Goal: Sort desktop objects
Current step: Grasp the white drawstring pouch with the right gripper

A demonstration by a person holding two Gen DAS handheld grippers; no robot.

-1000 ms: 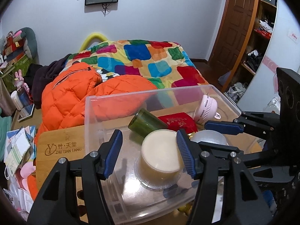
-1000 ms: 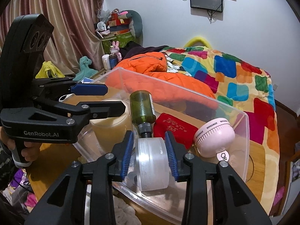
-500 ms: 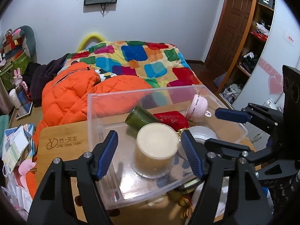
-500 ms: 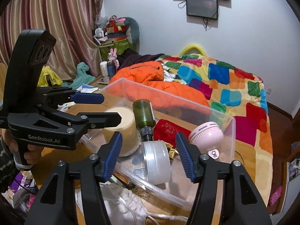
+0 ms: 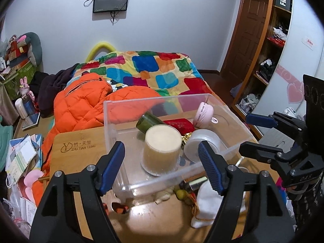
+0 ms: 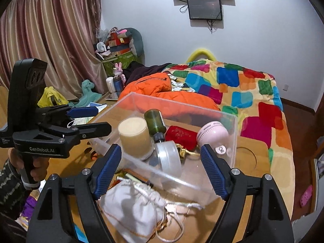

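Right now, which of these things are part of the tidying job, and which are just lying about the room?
Part of the job: clear plastic bin, cream candle jar, green bottle, pink mini fan, red pouch, white drawstring bag.

Just lying about: orange jacket, patchwork quilt, wall screen.

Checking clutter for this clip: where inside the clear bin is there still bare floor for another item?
Inside the clear bin, the left strip beside the cream candle jar is bare, as is the right corner beyond the pink fan. The middle is crowded: green bottle, red pouch and round white container sit packed together.
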